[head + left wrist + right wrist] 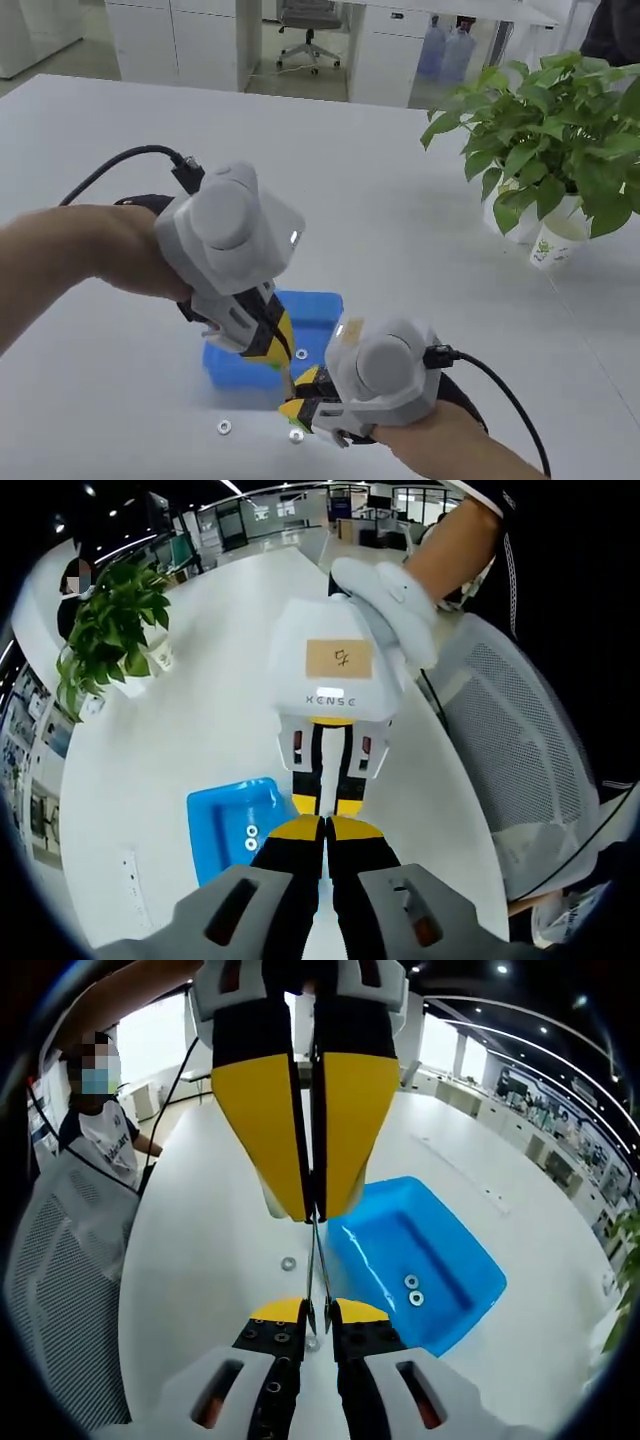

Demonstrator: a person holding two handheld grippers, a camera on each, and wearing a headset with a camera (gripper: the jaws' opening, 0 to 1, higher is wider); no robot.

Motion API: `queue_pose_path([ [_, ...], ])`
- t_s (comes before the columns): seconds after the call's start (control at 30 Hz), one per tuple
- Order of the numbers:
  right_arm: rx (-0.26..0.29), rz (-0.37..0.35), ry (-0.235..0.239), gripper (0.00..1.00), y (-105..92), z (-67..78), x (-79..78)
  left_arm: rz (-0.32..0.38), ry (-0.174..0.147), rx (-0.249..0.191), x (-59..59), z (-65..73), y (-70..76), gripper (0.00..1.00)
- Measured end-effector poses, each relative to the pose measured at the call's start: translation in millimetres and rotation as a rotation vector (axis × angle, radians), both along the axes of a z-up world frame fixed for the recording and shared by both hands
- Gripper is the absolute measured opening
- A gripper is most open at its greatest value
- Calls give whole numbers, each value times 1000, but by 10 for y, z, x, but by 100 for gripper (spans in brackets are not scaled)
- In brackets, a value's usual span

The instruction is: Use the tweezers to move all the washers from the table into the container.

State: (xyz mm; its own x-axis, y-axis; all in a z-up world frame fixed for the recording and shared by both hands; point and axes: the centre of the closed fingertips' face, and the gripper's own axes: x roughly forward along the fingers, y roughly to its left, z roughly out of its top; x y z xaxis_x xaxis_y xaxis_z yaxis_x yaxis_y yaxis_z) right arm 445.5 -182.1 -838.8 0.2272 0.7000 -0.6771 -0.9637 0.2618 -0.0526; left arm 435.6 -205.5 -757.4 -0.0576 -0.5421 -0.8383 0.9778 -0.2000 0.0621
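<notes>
The right gripper (318,1312) has its jaws drawn to a narrow gap on the two arms of thin metal tweezers (315,1260); the left gripper (310,1215), meeting it tip to tip, has its jaws pressed together on the tweezers' other end; two small silver ring washers lie loose on the white tabletop (420,200), one washer (296,435) just beside the right jaws, the other washer (224,427) near it to the left; just beyond stands one shallow blue plastic container (470,1280), with two more washers (411,1281) inside; past it the tabletop runs bare to its far edge; a leafy green potted plant (550,130) stands well apart at the right.
</notes>
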Motion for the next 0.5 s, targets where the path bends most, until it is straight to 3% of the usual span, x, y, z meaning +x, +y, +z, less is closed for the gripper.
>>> queue_pose_path([
  [0.5,22,-5,42,12,-29,-166,-116,-10,33,12,-59,-186,-23,5],
])
